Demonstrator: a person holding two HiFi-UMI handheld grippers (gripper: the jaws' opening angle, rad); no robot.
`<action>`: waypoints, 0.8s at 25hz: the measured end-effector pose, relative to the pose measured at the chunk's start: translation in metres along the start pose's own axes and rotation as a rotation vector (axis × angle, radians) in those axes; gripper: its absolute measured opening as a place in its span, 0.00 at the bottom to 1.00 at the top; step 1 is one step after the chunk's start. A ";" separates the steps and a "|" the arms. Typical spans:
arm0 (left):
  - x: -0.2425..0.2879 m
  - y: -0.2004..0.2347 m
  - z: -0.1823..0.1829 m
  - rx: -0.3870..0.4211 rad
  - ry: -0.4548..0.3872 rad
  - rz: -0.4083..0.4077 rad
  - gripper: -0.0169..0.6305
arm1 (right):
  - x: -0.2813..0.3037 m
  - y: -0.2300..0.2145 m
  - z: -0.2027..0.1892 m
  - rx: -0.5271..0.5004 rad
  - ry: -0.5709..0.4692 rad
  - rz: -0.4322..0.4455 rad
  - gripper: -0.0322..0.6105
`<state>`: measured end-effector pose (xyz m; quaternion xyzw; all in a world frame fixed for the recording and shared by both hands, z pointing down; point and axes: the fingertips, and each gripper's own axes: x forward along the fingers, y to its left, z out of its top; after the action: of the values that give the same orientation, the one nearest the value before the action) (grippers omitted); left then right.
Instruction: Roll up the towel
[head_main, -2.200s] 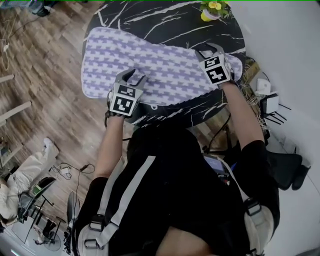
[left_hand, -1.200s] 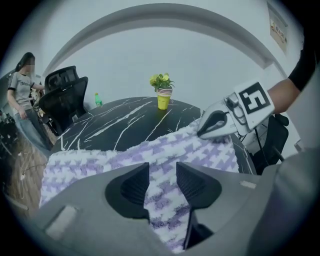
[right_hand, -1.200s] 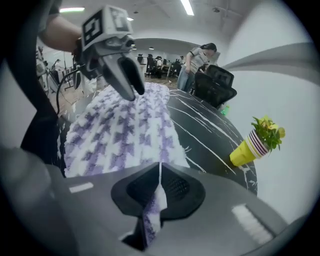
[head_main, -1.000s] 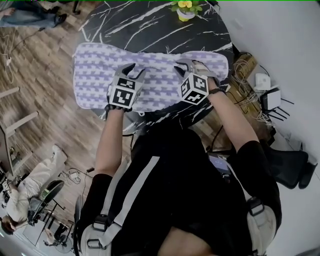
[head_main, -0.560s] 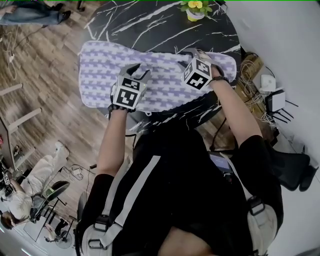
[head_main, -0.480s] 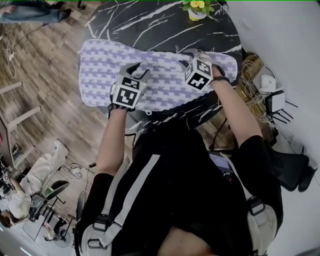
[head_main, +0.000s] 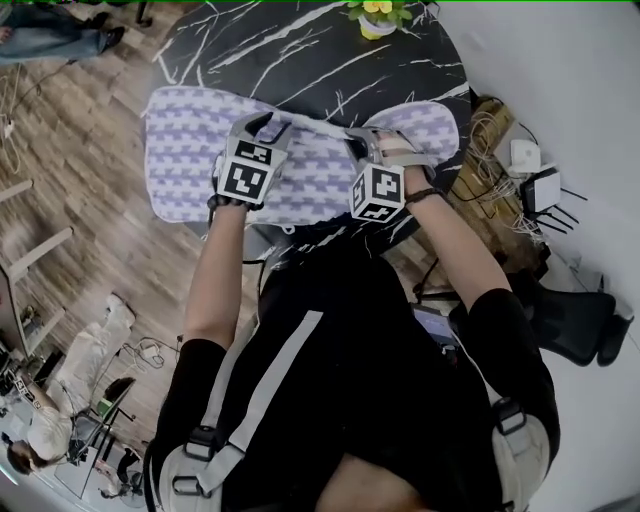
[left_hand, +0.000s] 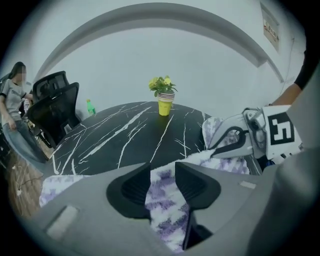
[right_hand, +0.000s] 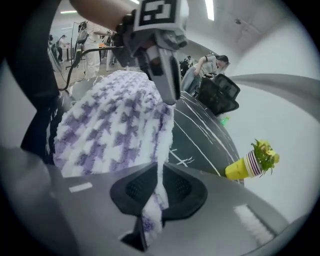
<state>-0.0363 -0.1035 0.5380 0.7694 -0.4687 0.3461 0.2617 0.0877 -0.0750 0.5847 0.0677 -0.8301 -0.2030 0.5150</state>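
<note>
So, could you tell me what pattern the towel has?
The towel is white with a purple houndstooth-style check, clearest in the right gripper view.

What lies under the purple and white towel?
The towel lies on the black table with white veins, whose top shows beyond it. Whether anything else lies beneath cannot be seen: the cloth covers it.

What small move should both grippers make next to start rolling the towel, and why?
Probably lift the near edge and curl it forward over the towel, toward the flower pot. The left gripper is clamped on that edge, the right gripper has just closed its jaws on it too, and the rest of the towel lies flat on the table, not yet rolled.
</note>
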 end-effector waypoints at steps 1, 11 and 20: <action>0.004 0.000 0.003 0.012 0.002 -0.005 0.28 | -0.002 0.006 0.001 -0.013 0.001 -0.010 0.10; 0.040 -0.031 -0.009 0.361 0.169 -0.165 0.28 | -0.015 0.030 0.003 -0.067 -0.019 -0.032 0.11; 0.038 -0.047 -0.045 0.347 0.227 -0.200 0.28 | -0.029 0.045 0.000 0.096 -0.090 0.106 0.28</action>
<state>0.0052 -0.0708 0.5919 0.8018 -0.2911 0.4781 0.2094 0.1053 -0.0244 0.5786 0.0391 -0.8636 -0.1381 0.4834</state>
